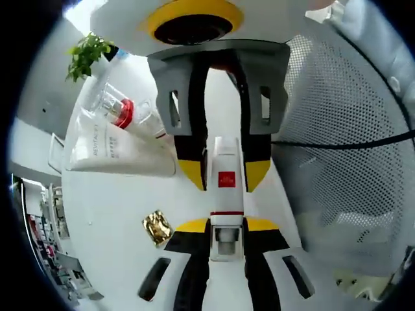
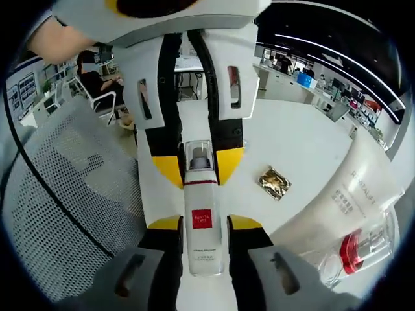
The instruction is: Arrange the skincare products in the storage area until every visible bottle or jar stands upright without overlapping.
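We've got both grippers (image 1: 226,217) (image 2: 202,223) clamped on the same white pump bottle (image 2: 201,223), center frame, tube (image 1: 120,152) upper left.

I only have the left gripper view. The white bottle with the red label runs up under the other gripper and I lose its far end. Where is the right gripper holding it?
Observer: In the right gripper view, the right gripper is closed on the white bottle at its labelled body, with one jaw on each side of the red label.
Operator: Does the bottle's base stick out behind those jaws?
Observer: Yes, the base reaches back past the yellow tips, down between the jaws.
Operator: Anyone nearby on that side?
Observer: A person sits on a chair beyond the mesh chair back.
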